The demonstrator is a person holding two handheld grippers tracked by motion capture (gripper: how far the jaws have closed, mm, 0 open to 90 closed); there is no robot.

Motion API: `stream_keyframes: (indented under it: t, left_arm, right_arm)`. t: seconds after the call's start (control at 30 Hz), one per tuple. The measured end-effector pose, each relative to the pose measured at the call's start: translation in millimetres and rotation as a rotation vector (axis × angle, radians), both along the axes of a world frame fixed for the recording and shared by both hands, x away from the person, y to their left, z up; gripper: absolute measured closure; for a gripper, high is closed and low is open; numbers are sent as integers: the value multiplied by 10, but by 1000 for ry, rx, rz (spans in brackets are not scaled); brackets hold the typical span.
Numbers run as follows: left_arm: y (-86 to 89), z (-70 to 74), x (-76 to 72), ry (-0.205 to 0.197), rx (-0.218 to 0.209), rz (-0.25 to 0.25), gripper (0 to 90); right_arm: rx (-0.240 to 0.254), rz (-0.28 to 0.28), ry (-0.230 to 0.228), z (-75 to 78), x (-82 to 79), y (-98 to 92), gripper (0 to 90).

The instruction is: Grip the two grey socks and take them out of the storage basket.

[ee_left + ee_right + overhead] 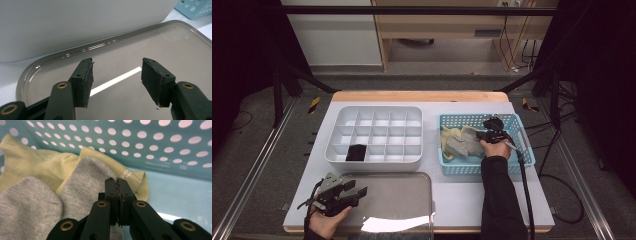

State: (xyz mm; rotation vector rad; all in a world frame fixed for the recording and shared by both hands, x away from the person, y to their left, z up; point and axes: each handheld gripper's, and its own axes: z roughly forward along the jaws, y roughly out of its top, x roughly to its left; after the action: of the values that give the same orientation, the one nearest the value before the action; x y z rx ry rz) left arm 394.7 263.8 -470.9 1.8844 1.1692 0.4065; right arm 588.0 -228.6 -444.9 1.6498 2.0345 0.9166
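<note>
A: Grey sock [82,182] sits in the blue basket [524,145], right at the right tool [119,185] tips. Tool's pinched tight; can't tell if fabric is caught.
B: Looks?
A: Soft heathered knit, rounded toe, lying on a pale yellow sock [37,165]. Basket wall is perforated plastic.
B: Left tool [116,75]?
A: Spread wide, nothing in it, above the smooth grey tray [175,45] on the tabletop [462,200].

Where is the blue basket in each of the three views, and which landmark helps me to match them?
High view: blue basket right of centre, beside the white box.
Left gripper view: its corner, top right.
Right gripper view: its holed wall across the top.
Shared landmark: the grey sock inside it, high and right gripper views.
</note>
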Motion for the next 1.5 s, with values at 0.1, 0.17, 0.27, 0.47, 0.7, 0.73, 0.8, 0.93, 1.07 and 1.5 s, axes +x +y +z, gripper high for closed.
stream_keyframes:
  t: [0.1, 0.17, 0.27, 0.47, 0.7, 0.73, 0.8, 0.93, 1.07, 1.5]
  left_arm:
    - [2, 1, 0, 0, -2, 2, 417]
    - [1, 1, 0, 0, -2, 3, 417]
    - [-1, 2, -1, 0, -1, 3, 417]
    - [-5, 0, 2, 0, 1, 3, 417]
    - [2, -1, 5, 0, -3, 5, 417]
    - [3, 0, 5, 0, -3, 4, 417]
    - [3, 1, 4, 0, -4, 3, 417]
    - [2, 1, 2, 0, -5, 2, 417]
    - [-3, -1, 3, 0, 2, 0, 417]
    - [-1, -5, 7, 3, 1, 1, 416]
  right_arm:
    - [28, -1, -60, 61, -39, -1, 889]
    - [27, 3, -110, 103, -67, -2, 890]
    - [36, 11, -169, 181, -114, 7, 891]
    - [55, 34, -227, 327, -174, 18, 890]
    - [77, 78, -284, 386, -165, 154, 890]
    - [75, 84, -287, 381, -151, 177, 889]
    - [40, 93, -268, 345, -107, 218, 886]
    - [4, 93, -189, 206, -14, 230, 848]
    - [-36, 76, -124, 126, 15, 203, 722]
    - [-39, 76, 0, -35, 64, 154, 432]
